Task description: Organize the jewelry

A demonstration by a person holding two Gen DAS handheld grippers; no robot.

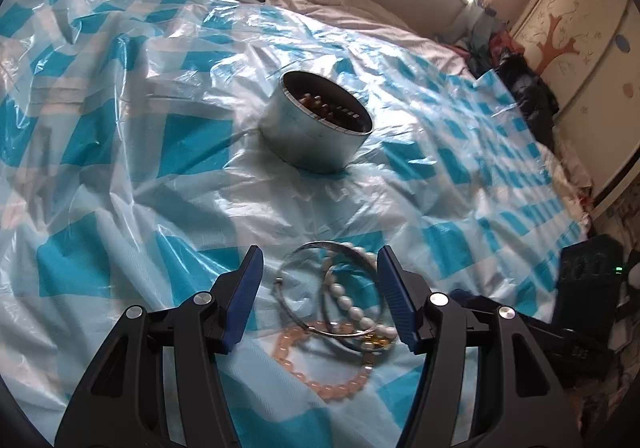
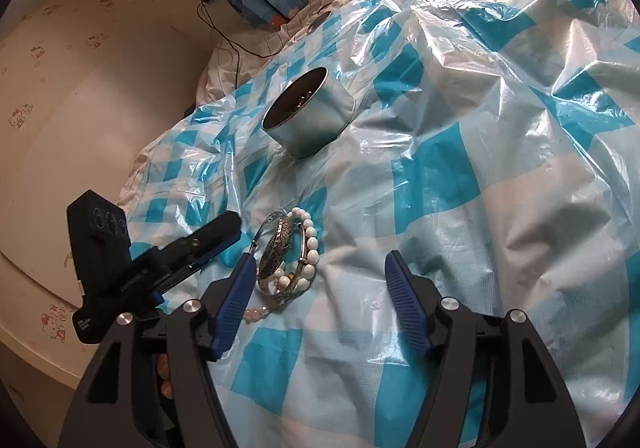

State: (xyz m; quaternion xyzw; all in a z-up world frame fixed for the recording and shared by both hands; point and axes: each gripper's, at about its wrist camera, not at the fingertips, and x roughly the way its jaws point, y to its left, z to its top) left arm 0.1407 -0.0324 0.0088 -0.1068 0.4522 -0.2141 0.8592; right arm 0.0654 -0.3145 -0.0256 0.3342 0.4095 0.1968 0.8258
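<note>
Your left gripper (image 1: 318,252) stands open over the jewelry pile (image 1: 340,304), its blue pads either side of the heap and pressing on nothing. The heap lies on the blue-checked plastic sheet (image 1: 120,188), on the near side of the round metal tin (image 1: 316,120) and apart from it. In it you have a thin silver bangle (image 1: 292,268), a white bead bracelet (image 1: 352,308) threaded through it, and a pink bead bracelet (image 1: 316,368) lying lowest and nearest the camera.

The tin sits upright and open, with beads already visible inside (image 1: 316,104). That marks it as the collection point, and part of the job appears done.

Your right gripper (image 2: 320,260) is also open and empty. Its left pad stands just beside the pile; an engraved silver cuff (image 2: 278,244) shows there among the white beads. The rest of its gap spans bare sheet, on the side away from the tin.

Judgement: the left gripper is placed to take the next piece. The pieces overlap, so closing here risks lifting several together or snagging the bangle. The sheet is slick and wrinkled over soft bedding, so expect it to give under pressure.
</note>
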